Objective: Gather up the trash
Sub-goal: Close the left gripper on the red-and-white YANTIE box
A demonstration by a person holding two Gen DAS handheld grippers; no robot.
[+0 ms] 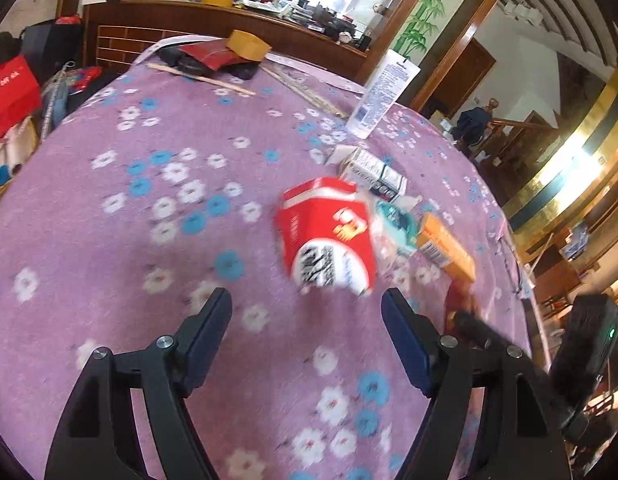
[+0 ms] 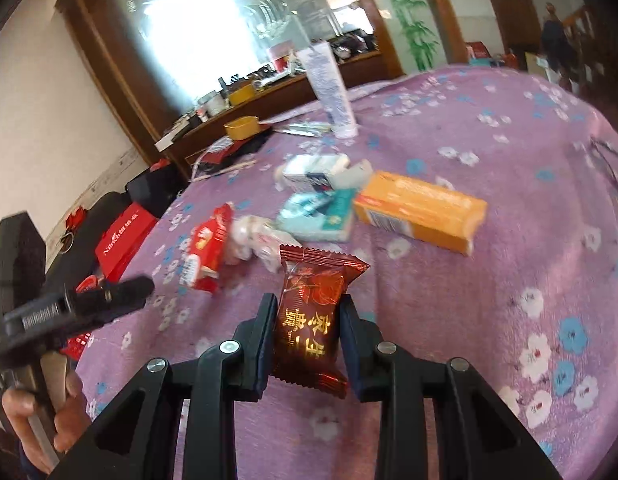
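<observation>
A pile of trash lies on the purple flowered tablecloth [image 1: 109,240]: a red and white carton [image 1: 329,236], a white box [image 1: 373,174], a teal packet [image 1: 397,220] and an orange box [image 1: 445,248]. My left gripper [image 1: 307,316] is open and empty, just short of the red carton. My right gripper [image 2: 309,332] is shut on a dark red snack wrapper [image 2: 309,316] with gold characters, held above the cloth. The right wrist view also shows the red carton [image 2: 207,248], the teal packet [image 2: 317,216], the orange box [image 2: 421,212] and the white box [image 2: 313,170].
A white tube [image 1: 383,94] stands upright at the far side of the table. A yellow box [image 1: 247,44], dark items and chopsticks [image 1: 201,79] lie at the far edge. A wooden counter [image 1: 213,20] with clutter stands behind. Red bags [image 1: 9,96] sit on the floor at left.
</observation>
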